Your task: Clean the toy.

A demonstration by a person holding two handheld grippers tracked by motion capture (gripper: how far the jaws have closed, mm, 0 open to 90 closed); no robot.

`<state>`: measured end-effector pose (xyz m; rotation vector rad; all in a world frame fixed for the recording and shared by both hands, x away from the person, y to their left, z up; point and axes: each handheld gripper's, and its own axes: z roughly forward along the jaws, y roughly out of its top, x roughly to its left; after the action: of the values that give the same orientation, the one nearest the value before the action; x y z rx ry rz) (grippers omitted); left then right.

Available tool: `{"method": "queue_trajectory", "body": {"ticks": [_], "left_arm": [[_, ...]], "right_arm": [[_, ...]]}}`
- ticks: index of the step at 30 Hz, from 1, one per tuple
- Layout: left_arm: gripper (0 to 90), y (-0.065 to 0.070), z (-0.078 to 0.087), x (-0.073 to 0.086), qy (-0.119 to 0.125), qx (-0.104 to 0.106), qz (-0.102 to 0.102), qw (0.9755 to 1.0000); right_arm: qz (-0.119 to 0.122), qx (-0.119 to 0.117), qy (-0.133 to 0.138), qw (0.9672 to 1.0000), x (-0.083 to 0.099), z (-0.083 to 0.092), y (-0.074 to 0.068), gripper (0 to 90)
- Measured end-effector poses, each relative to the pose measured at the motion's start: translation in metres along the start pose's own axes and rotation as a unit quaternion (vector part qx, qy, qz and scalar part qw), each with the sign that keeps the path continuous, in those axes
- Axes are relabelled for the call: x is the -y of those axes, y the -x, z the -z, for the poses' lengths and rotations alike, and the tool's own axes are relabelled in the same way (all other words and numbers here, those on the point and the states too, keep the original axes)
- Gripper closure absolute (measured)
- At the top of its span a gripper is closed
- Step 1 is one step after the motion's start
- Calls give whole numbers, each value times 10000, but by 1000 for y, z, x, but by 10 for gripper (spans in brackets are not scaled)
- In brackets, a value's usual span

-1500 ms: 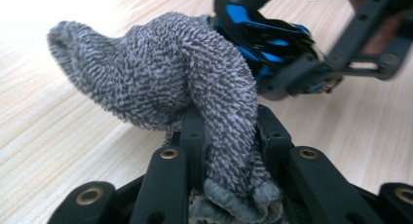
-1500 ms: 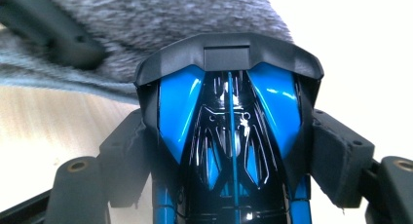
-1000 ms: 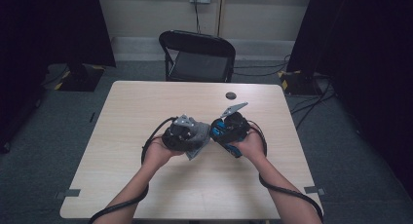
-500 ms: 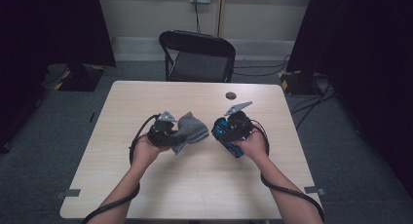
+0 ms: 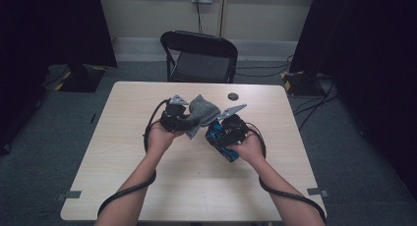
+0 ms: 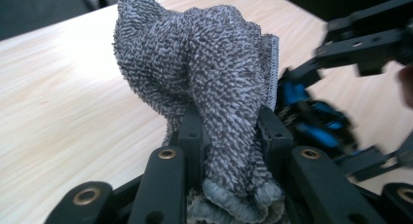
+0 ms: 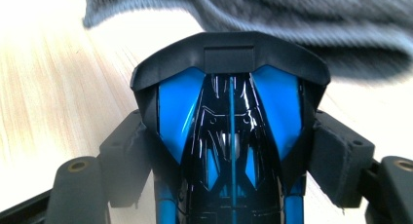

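Cloth work seems the step in hand: the left gripper [image 5: 176, 119] has its fingers [image 6: 191, 136] clamped on a grey terry cloth [image 6: 209, 78], bunched and lifted above the middle of the surface [image 5: 123, 152]. Just beside it, the right gripper [image 5: 223, 133] pinches a glossy blue-and-black toy car [image 7: 229, 131]. A likely next move is bringing cloth onto car, which calls for closing a small gap. Bare wood lies all around; a small dark disc [image 5: 232, 96] sits near the far edge.

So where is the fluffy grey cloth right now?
The grey cloth is pinched in the left gripper, held above the table's middle, beside the blue and black toy.
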<state>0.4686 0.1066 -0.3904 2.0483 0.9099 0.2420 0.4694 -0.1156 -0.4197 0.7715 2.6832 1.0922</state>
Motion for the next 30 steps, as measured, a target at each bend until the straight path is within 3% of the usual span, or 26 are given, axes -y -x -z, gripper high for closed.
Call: {"method": "queue_trajectory", "body": {"ticks": [3,6,17,27,30], "left_arm": [[696,9,-7,2,-115,102,-110,9998],[696,11,-10,5,-120,183,-91,9997],[697,17,-1,14,-132,468,-253,9985],[697,9,7,33,-339,540,-321,9975],[696,4,11,40,-359,542,-242,9976]], "right_arm": [[-12,48,-15,10000,0,0,2,256],[-88,98,-11,9999,2,1,6,257],[-287,367,-52,9989,7,7,23,256],[-328,435,-43,9985,3,9,27,257],[-359,442,-17,9984,3,11,29,256]]}}
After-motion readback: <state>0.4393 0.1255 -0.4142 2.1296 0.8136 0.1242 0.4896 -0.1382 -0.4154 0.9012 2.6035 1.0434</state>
